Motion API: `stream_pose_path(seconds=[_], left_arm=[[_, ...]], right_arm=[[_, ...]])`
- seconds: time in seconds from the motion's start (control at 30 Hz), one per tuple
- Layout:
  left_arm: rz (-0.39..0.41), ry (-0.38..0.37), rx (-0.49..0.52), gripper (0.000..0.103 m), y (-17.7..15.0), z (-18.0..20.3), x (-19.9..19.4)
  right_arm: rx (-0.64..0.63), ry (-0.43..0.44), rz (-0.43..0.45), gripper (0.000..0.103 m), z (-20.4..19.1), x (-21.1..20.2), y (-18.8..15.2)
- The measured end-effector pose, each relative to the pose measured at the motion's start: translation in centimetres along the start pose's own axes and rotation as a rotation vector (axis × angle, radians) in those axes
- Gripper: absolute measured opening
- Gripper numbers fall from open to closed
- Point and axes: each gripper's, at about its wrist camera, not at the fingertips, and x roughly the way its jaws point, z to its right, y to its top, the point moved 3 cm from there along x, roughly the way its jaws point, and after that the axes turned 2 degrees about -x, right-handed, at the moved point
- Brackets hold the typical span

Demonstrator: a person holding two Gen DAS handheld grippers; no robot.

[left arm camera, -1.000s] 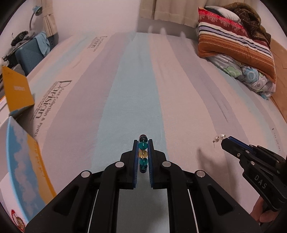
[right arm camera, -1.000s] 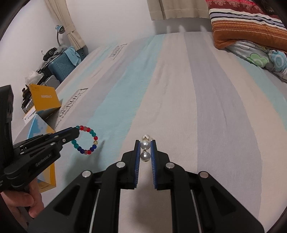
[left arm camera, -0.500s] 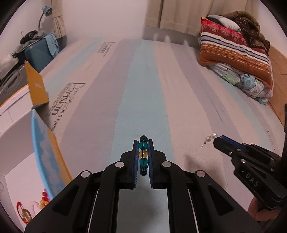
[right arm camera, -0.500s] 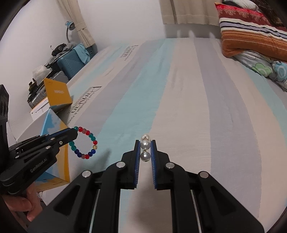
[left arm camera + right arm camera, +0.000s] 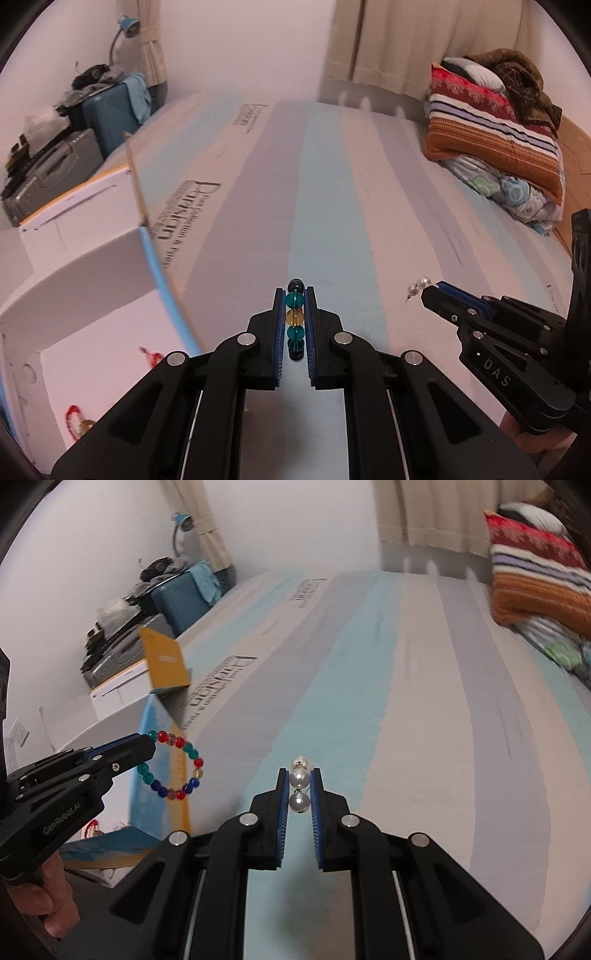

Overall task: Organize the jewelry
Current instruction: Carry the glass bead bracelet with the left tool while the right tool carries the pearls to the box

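My left gripper [image 5: 294, 295] is shut on a bead bracelet [image 5: 295, 320] of teal, amber, red and blue beads; from the right wrist view the bracelet [image 5: 173, 766] hangs as a ring from the left gripper [image 5: 147, 744]. My right gripper [image 5: 299, 775] is shut on a pearl earring [image 5: 299, 786]; in the left wrist view the earring [image 5: 419, 288] sticks out of the right gripper [image 5: 430, 295]. Both are held above the striped bed. An open white cardboard box [image 5: 88, 295] with red jewelry [image 5: 75, 421] inside sits at the left, beside the left gripper.
The striped bed sheet [image 5: 332, 192] stretches ahead. Pillows and a folded blanket [image 5: 495, 122] lie at the far right. Suitcases and clutter [image 5: 74, 125] stand beyond the bed's left edge. The box's yellow flap [image 5: 164, 662] stands upright.
Both grippers have moved left toward the open box, still holding their pieces. The box's inside and its red jewelry have come into the left wrist view.
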Motion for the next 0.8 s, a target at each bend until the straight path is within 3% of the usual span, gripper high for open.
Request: stream_pose_path(seconds=[0.43,0.8], left_arm=[[0.067,0.058,-0.09,0.009,0.3,-7.8,-6.6],[0.063,0.155,-0.192,0.009,-2.1,-16.0,-9.9]], right_arm=[[-0.117,0.085,0.017,0.011,-10.2,-0.7,1.8],[-0.227,0.137,-0.01,0.011,-19.4,0.5,1.3]])
